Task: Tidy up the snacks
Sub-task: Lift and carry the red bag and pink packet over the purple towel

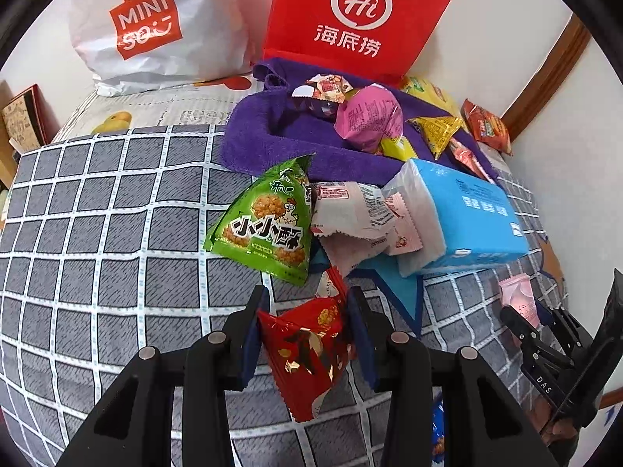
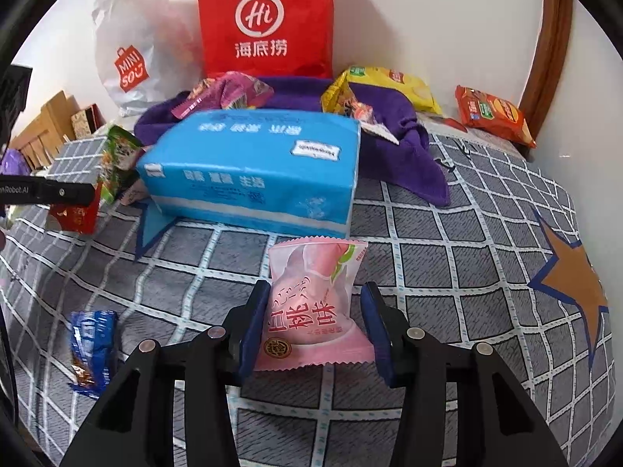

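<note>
My left gripper (image 1: 307, 303) is shut on a red foil snack packet (image 1: 307, 350), which hangs a little above the checked bedspread (image 1: 97, 233). In the right wrist view that red packet (image 2: 76, 216) shows at the far left under a black finger. My right gripper (image 2: 315, 292) is shut on a pink peach-flavour packet (image 2: 311, 311); both blue pads rest against its sides. A green triangular packet (image 1: 268, 222) and white wrappers (image 1: 350, 218) lie just ahead of the left gripper. More snacks sit piled on a purple towel (image 1: 272, 132).
A blue tissue pack (image 2: 253, 171) lies across the middle of the bed. A red paper bag (image 2: 268, 19) and a white plastic bag (image 2: 132, 50) stand against the wall. A blue packet (image 2: 93, 346) lies front left; yellow (image 2: 389, 81) and orange (image 2: 494, 114) packets lie back right.
</note>
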A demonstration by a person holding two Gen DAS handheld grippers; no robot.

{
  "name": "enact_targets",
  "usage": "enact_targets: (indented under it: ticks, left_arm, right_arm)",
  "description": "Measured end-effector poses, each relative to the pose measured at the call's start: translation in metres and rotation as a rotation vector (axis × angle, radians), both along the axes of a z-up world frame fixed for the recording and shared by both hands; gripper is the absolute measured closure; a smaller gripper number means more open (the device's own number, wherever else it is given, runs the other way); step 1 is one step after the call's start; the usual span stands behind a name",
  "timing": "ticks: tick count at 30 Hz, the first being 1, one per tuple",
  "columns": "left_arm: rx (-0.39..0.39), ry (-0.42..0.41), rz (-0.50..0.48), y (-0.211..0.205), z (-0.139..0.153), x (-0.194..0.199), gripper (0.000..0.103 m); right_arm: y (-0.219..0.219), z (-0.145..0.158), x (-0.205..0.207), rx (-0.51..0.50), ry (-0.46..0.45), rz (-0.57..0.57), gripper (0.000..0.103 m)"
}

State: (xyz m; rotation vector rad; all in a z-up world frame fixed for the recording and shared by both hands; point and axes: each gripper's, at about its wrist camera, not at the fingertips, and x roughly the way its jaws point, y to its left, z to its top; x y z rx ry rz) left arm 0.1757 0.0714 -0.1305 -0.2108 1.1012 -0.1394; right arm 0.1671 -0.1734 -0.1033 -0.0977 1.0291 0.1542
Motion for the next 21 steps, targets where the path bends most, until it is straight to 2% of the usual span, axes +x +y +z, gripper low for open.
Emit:
enact_targets:
  ticks: [4,12,21]
  left_arm:
    - [-0.009,-0.015,-0.002,-0.001,0.007,-0.007,0.064]
    - [-0.074,-0.035,-0.015,-0.001,0.022,-0.025,0.064]
    - [-0.103,-0.075,-0.031,-0.004,0.041,-0.045,0.064]
  right_arm:
    - [0.001,0.012,-0.005,0.023,-0.019,-0.002,0.056]
    - [0.002,0.034,-0.017,-0.001,-0.065,-0.013,0.056]
    - [0.002,0.057,-0.029,0.016,-0.104,-0.041,0.056]
